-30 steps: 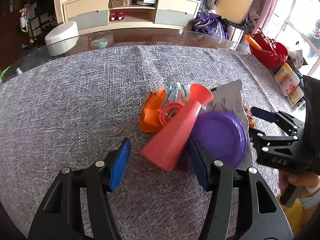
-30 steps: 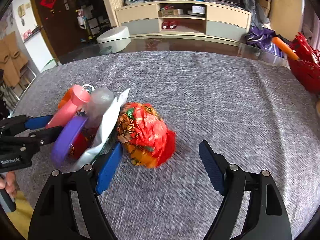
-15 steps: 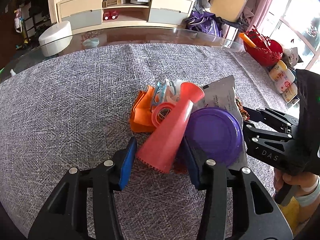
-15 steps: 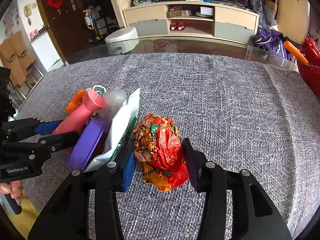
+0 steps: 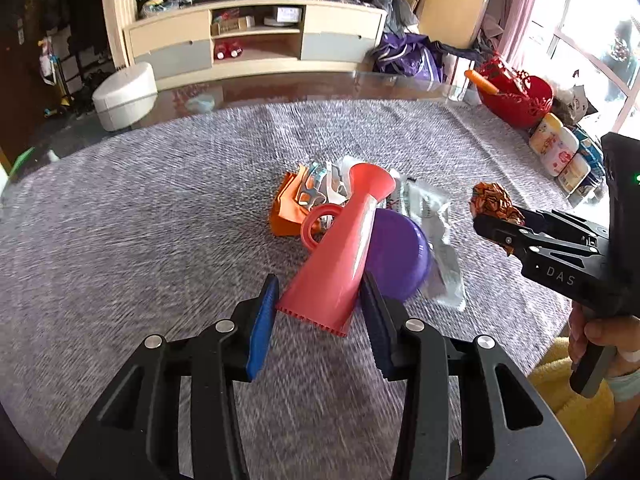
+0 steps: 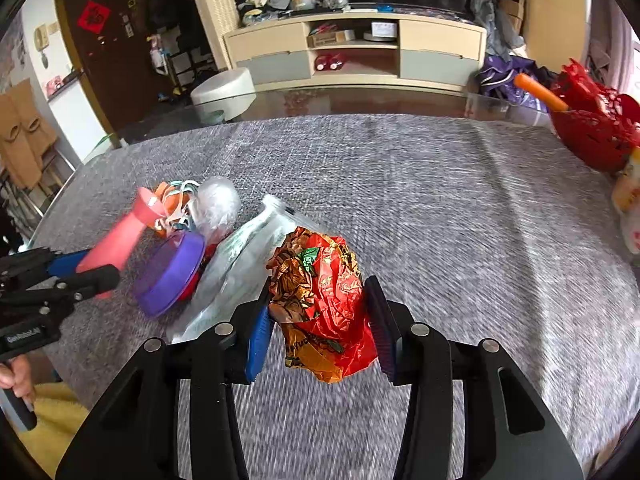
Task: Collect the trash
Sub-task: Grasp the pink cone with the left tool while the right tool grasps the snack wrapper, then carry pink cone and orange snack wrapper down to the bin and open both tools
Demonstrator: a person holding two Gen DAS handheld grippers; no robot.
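Note:
A red plastic cone (image 5: 344,248) lies tilted on a pile of trash on the grey cloth (image 5: 160,220). Its wide end sits between the blue pads of my left gripper (image 5: 318,312), whose jaws are closing and press on it. In the pile are a purple lid (image 5: 400,256), a clear plastic bag (image 5: 436,232) and orange scraps (image 5: 284,208). My right gripper (image 6: 318,320) is shut on a crumpled red and orange wrapper (image 6: 320,292), held just above the cloth. The right wrist view shows the cone (image 6: 120,236), the lid (image 6: 172,272) and my left gripper (image 6: 80,268) at the left.
A red basket (image 5: 516,96) and some bottles (image 5: 556,148) stand at the table's far right. Bare glass tabletop (image 6: 360,100) runs beyond the cloth. Behind it are a white stool (image 5: 124,96) and a low cabinet (image 5: 256,36). A person's hand (image 5: 600,332) holds the right gripper.
Both grippers have closed: the right on the red wrapper, the left around the cone's wide end. Both have risen a little, and the wrapper has come up off the cloth.

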